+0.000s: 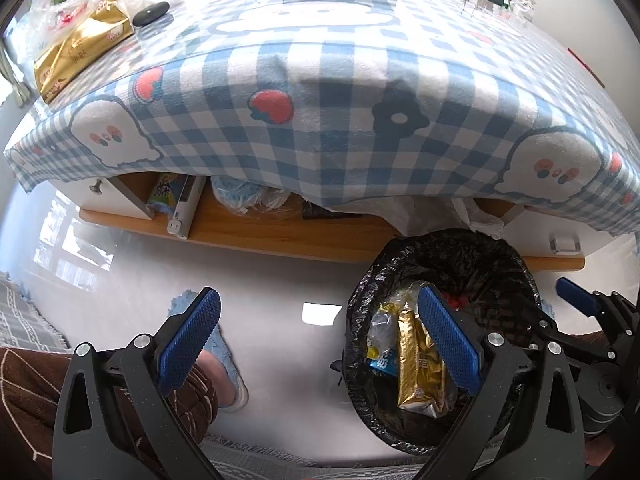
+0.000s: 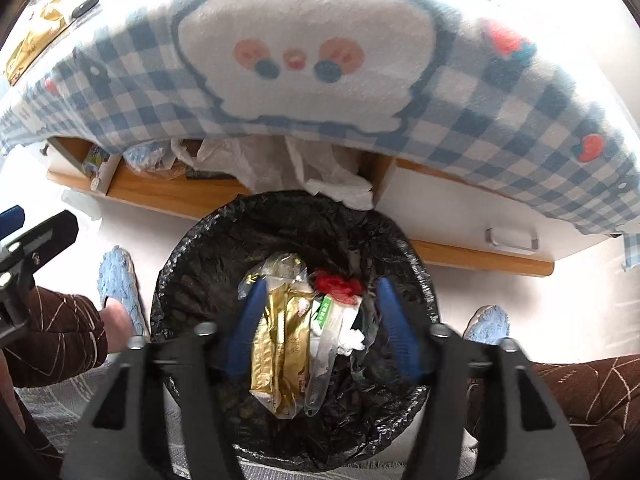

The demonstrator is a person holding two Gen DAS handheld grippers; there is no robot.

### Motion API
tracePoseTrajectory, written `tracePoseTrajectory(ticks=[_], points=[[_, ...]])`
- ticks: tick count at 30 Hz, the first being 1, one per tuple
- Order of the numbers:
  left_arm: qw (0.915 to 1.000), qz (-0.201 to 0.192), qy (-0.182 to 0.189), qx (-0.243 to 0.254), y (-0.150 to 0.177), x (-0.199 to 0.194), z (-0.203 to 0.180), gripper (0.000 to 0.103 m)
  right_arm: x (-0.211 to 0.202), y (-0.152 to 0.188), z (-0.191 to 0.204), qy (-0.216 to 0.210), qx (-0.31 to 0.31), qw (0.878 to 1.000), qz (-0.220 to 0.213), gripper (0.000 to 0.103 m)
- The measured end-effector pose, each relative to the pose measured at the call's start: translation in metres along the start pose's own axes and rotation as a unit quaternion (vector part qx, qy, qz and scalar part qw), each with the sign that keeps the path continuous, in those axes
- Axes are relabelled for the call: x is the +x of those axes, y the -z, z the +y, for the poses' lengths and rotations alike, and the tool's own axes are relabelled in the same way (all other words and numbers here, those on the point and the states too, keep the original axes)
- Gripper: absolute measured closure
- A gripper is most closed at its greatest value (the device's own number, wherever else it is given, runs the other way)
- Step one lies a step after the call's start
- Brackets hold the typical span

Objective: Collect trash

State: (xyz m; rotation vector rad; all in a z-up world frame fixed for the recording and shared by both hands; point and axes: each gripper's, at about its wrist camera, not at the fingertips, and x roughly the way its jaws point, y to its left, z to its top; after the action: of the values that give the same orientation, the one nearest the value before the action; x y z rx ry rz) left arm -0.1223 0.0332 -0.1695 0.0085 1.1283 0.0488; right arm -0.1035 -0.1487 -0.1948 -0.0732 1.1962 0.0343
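Note:
A round bin lined with a black bag [image 1: 500, 264] [image 2: 224, 248] stands on the floor by the table. Inside lie a gold wrapper [image 1: 420, 368] [image 2: 284, 344], clear plastic, a red scrap [image 2: 336, 284] and a green-and-white packet [image 2: 326, 312]. My right gripper [image 2: 320, 320] is open and empty right above the bin's trash. My left gripper [image 1: 320, 340] is open and empty, over the floor at the bin's left rim. The right gripper also shows in the left wrist view [image 1: 576, 300].
A low table under a blue checked cloth [image 1: 320, 92] [image 2: 500, 112] stands behind the bin, with a cluttered shelf [image 1: 280, 232] below. A gold tissue pack [image 1: 76, 48] and black remote [image 1: 151, 13] lie on top. The person's legs and blue slippers [image 2: 118, 284] flank the bin.

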Motion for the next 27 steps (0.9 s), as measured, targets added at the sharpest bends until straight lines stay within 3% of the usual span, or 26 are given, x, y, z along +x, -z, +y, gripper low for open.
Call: tracePoseTrajectory(ticks=[4,7,14,27], points=[[0.9999,-0.014,0.004,-0.004,-0.005,-0.008,-0.006,0.006,-0.012,-0.004,-0.015,0.008,0.024,1.0,-0.016,0.016],[0.9997,-0.023,0.005,0.0,-0.009,-0.013,-0.011,0.006,-0.02,-0.007,-0.028,0.017,0.038,0.999,-0.025,0.011],[0.9991,-0.036,0.021,0.008,-0.02,-0.035,-0.022,0.006,-0.059,-0.015,-0.059,0.028,0.067,0.995,-0.062,0.008],[0.9947,-0.076,0.064,0.028,-0.036,-0.126,-0.041,0.006,-0.169,-0.019,-0.088,0.037,0.076,0.989,-0.124,0.008]])
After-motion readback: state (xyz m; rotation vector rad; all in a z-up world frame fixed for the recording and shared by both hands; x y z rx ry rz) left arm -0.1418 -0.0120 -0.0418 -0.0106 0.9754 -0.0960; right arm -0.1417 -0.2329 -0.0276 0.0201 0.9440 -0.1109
